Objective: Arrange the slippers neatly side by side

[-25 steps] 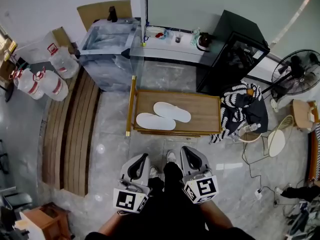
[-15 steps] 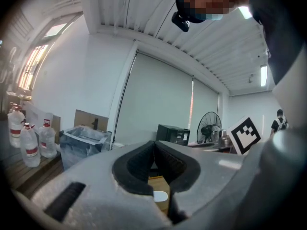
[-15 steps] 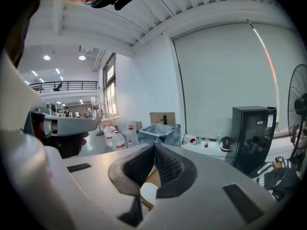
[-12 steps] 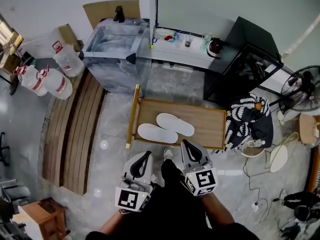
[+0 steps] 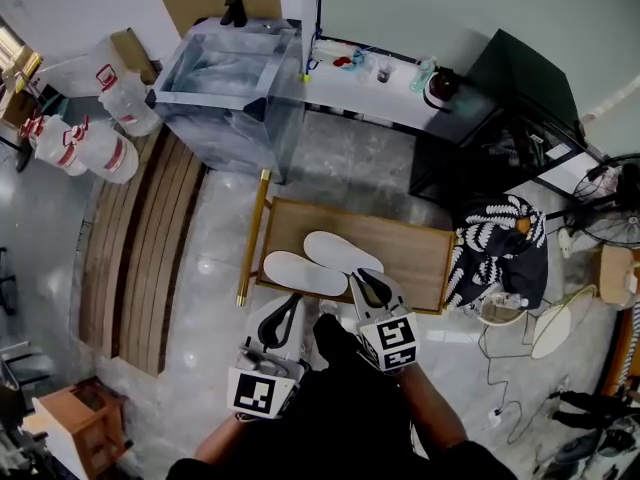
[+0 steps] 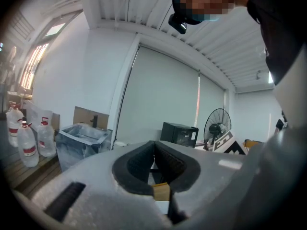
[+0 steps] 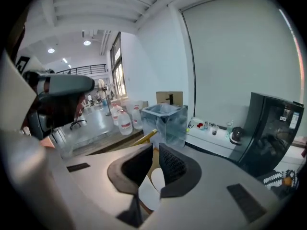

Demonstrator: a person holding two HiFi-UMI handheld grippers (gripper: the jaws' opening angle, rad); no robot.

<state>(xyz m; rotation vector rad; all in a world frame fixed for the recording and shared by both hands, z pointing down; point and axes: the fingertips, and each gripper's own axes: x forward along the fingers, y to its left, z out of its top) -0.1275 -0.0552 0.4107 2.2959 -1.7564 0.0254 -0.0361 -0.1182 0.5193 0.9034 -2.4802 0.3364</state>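
Two white slippers lie on a low wooden platform [image 5: 420, 258], overlapping at an angle: the near one [image 5: 303, 273] to the left, the far one [image 5: 342, 252] behind it. My right gripper [image 5: 357, 275] is shut and empty, its tips over the platform's near edge just right of the near slipper. My left gripper [image 5: 292, 300] is shut and empty, short of the platform's front edge. In the right gripper view the shut gripper [image 7: 156, 148] shows a slipper [image 7: 156, 178] below its jaws. In the left gripper view the gripper [image 6: 153, 143] points level over the platform's wood [image 6: 160, 191].
A clear plastic box [image 5: 230, 78] stands beyond the platform. Water jugs [image 5: 75, 153] and wooden slats [image 5: 140, 248] are at the left. A black cabinet [image 5: 500, 118], a black-and-white cloth [image 5: 500, 248] and a fan [image 5: 610, 198] are at the right. The person's legs are below.
Both grippers have moved forward towards the platform. The right one has dipped and now reaches the platform's near edge. The slippers have not moved.
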